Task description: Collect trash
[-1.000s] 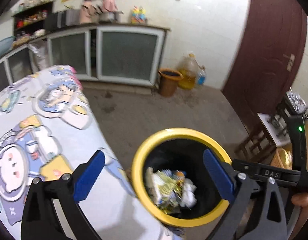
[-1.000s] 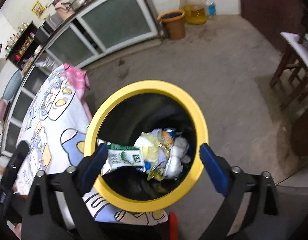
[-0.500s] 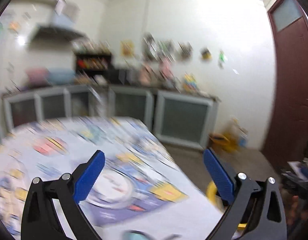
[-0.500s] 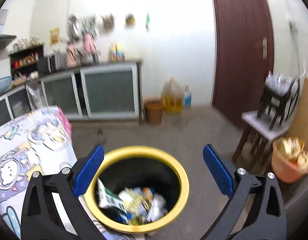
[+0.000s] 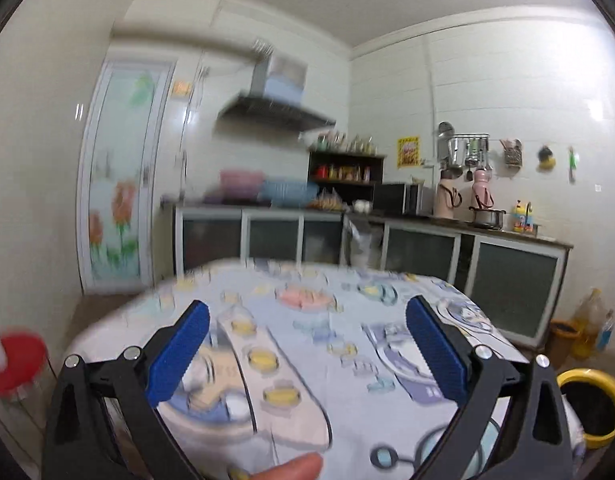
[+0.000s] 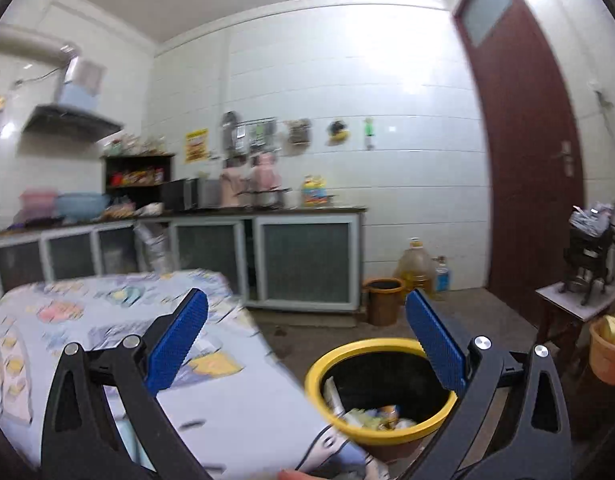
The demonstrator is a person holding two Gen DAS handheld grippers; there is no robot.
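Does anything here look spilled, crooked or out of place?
Nothing stands out. The wrappers sit inside the yellow-rimmed bin beside the table, none spilled on the floor in view. Both the left gripper and right gripper are open and empty.

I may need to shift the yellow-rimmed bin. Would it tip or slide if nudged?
The bin looks light: only a shallow layer of wrappers inside, so it probably slides easily. It looks wide for its height, so tipping seems unlikely.
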